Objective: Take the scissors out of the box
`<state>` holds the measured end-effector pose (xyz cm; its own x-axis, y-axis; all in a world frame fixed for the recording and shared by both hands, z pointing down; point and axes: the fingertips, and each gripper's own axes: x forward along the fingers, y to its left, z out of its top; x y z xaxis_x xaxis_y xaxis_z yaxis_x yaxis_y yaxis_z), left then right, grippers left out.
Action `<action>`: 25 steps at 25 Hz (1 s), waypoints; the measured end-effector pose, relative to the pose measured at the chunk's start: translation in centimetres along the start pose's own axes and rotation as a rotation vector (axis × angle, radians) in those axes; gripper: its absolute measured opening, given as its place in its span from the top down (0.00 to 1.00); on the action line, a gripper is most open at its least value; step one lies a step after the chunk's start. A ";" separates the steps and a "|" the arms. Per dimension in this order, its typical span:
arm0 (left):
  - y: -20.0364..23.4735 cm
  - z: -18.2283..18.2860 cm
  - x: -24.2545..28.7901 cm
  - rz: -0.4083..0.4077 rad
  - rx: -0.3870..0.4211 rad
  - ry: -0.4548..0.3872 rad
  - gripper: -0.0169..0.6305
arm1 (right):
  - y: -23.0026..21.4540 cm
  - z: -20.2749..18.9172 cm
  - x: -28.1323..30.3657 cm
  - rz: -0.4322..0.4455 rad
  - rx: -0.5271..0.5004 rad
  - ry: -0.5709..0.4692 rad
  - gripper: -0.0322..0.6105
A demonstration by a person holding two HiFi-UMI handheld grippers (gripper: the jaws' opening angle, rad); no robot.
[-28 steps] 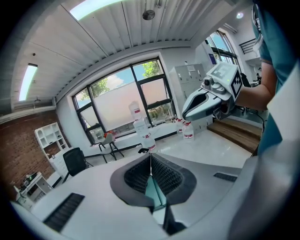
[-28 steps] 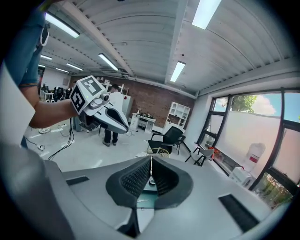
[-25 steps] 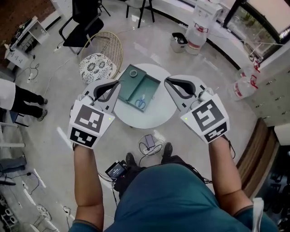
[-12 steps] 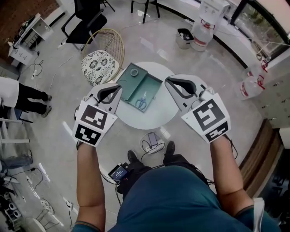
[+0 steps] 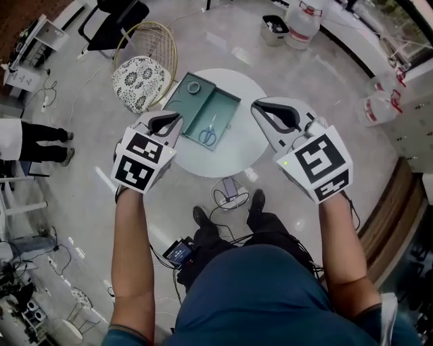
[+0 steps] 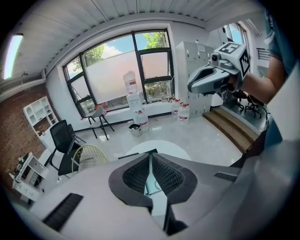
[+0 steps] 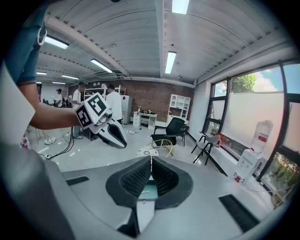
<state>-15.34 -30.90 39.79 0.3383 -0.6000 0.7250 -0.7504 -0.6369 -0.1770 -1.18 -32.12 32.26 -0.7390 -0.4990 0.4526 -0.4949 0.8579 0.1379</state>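
An open teal box (image 5: 218,108) lies on the small round white table (image 5: 240,145). Blue-handled scissors (image 5: 208,134) rest in its nearer tray, and a roll of tape (image 5: 194,87) sits in the farther one. My left gripper (image 5: 176,117) hovers above the table's left edge, jaws shut and empty (image 6: 150,155). Over the table's right side, my right gripper (image 5: 256,105) is also shut with nothing in it (image 7: 150,160). Both point down toward the box from well above. Through each closed pair of jaws only a sliver of teal shows.
A wicker chair with a patterned cushion (image 5: 139,78) stands just left of the table. Cables and a small device (image 5: 227,195) lie on the floor at my feet. Water jugs (image 5: 302,19) stand at the back. A person (image 5: 30,142) stands at far left.
Both grippers have sunk toward the table and drawn nearer to the box, the left more than the right. Their jaws stayed shut. The box and scissors have not moved.
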 end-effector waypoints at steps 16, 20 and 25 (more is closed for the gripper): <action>-2.4 -8.3 13.3 -0.100 -0.080 0.160 0.92 | -3.0 -10.6 3.0 -0.028 0.100 0.053 0.89; -3.5 -10.2 17.0 -0.124 -0.075 0.208 0.85 | -3.5 -13.8 3.4 -0.033 0.128 0.070 0.89; -4.4 -12.1 21.7 -0.164 -0.068 0.286 0.83 | -4.7 -16.7 4.0 -0.036 0.161 0.091 0.89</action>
<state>-11.61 -35.25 64.35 0.2921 -0.3258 0.8992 -0.7386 -0.6742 -0.0044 5.87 -36.10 48.15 -0.6788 -0.5094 0.5290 -0.5923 0.8056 0.0157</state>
